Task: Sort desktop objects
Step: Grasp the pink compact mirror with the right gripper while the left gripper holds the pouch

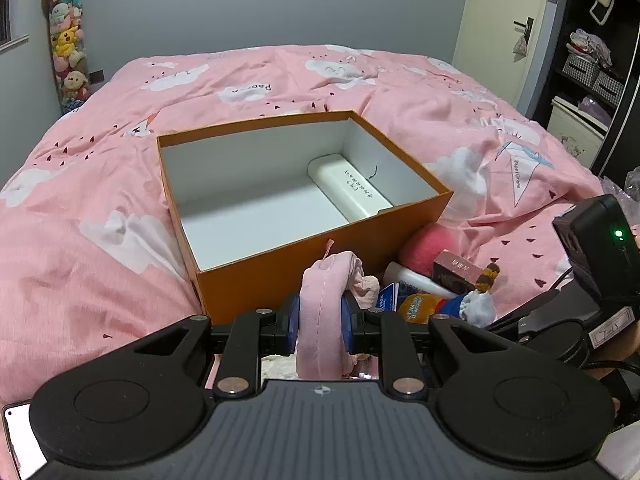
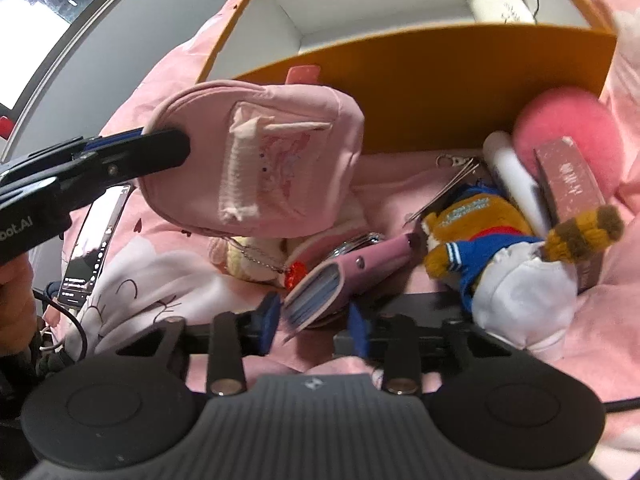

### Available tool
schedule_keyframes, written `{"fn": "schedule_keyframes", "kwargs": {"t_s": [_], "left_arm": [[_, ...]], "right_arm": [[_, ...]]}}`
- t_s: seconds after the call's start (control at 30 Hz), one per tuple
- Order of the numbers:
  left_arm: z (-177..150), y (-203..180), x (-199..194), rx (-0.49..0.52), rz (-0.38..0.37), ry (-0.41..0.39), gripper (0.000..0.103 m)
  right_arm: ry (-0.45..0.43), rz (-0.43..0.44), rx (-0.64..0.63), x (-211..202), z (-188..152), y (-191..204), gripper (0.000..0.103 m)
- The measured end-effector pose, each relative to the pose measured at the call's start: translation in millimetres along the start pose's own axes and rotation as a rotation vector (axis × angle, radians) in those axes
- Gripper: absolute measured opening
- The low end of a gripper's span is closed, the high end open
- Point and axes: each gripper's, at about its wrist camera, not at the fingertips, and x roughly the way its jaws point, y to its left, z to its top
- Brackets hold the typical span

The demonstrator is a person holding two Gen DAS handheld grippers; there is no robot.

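My left gripper (image 1: 319, 326) is shut on a pink fabric pouch (image 1: 322, 312) and holds it just in front of the orange box (image 1: 320, 276). The pouch also shows in the right wrist view (image 2: 264, 160), raised above the bed, with the left gripper's finger (image 2: 152, 152) on its edge. The box is open, with a white case (image 1: 348, 188) inside at its right. My right gripper (image 2: 314, 318) is open around a pink card wallet (image 2: 340, 276) lying on the bedspread. The pads stand apart from it.
A pile lies right of the box: a plush doll in blue and white (image 2: 492, 248), a pink carton (image 2: 568, 184), a white tube (image 2: 516, 180), a pink round plush (image 2: 568, 124), a small keychain plush (image 2: 256, 256). A phone (image 2: 92, 248) lies at the left.
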Motion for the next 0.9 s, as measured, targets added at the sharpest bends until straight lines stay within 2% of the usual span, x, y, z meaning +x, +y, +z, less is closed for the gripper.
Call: {"fn": "schedule_keyframes", "kwargs": {"t_s": [0.17, 0.23, 0.33, 0.43, 0.5, 0.57, 0.73, 0.83, 0.9], "left_arm": [[0, 1, 0, -0.007, 0.014, 0.006, 0.024], [-1, 0, 3, -0.004, 0.009, 0.019, 0.024], [-3, -5, 6, 0.015, 0.0, 0.037, 0.024], [-3, -6, 6, 0.013, 0.007, 0.038, 0.024], [-3, -4, 7, 0.002, 0.009, 0.04, 0.024], [-3, -3, 7, -0.006, 0.011, 0.041, 0.024], [-3, -2, 7, -0.007, 0.008, 0.042, 0.024], [-3, -2, 7, -0.006, 0.009, 0.041, 0.024], [-3, -2, 7, -0.005, 0.009, 0.039, 0.024]], "right_arm": [[-0.088, -0.088, -0.039, -22, -1, 2, 0.011], [-0.104, -0.12, -0.006, -26, 2, -6, 0.012], [-0.095, -0.103, 0.049, -23, 4, -16, 0.016], [-0.112, -0.112, 0.064, -26, 4, -14, 0.028], [-0.121, -0.082, 0.086, -30, 7, -13, 0.054], [-0.111, -0.061, 0.104, -29, 8, -12, 0.061], [-0.017, -0.052, 0.116, -8, 7, -11, 0.061], [0.01, -0.07, 0.064, 3, 8, 1, 0.06], [0.023, -0.095, 0.037, 8, 9, 5, 0.049]]}}
